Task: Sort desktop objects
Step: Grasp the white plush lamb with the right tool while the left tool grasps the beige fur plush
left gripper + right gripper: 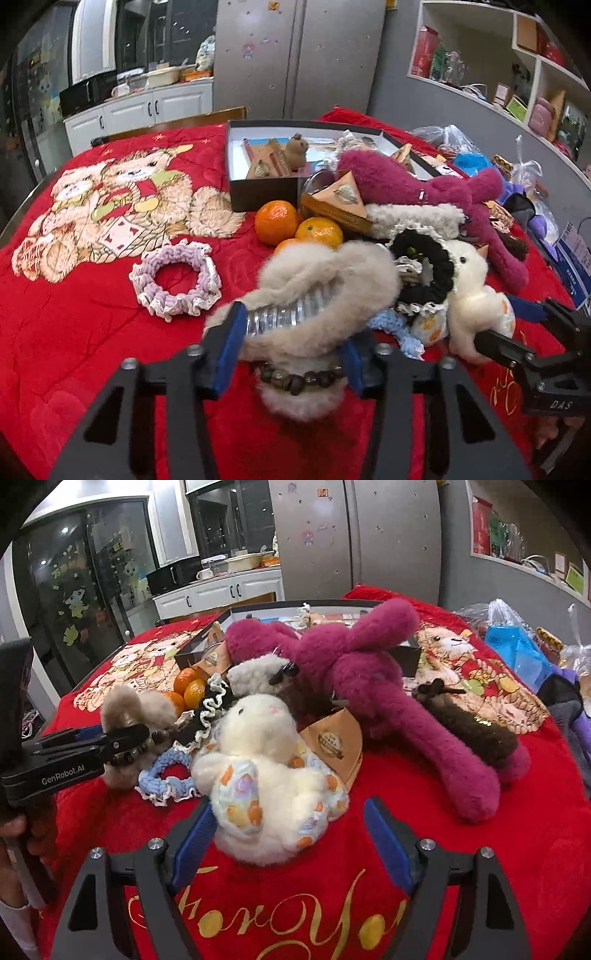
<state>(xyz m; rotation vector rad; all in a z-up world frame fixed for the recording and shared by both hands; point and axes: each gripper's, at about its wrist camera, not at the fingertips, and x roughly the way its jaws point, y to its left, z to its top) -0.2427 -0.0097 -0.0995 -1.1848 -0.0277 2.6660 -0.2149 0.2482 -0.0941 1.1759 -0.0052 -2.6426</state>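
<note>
Two grippers at work over the red blanket (pixel 92 332); left gripper (pixel 291 332) has its blue pads pressed against the beige furry hair claw (pixel 325 273), one on each flank, so it reads as clamped on the claw; the claw lies at the near edge of the pile, just in front of the oranges (pixel 277 221), with a brown bead bracelet (pixel 295 378) under its near end. Judged handling: fur cover soft and compressible, clear plastic teeth beneath stiff and sprung; light; fur may slide under the pads, so a hold across the rigid middle looks safer than on the fluffy tip; bracelet may snag and come along.

Right gripper (pixel 291 834) has fingers wide apart around the white plush duck (pixel 266 775); left pad is at its flank, right pad clear of it; not gripping. Duck sits near the table edge, touching the blue crochet scrunchie (pixel 166 771) and a brown paper box (pixel 336 742); judged very light, squashy, not fragile; best taken across the body.
</note>
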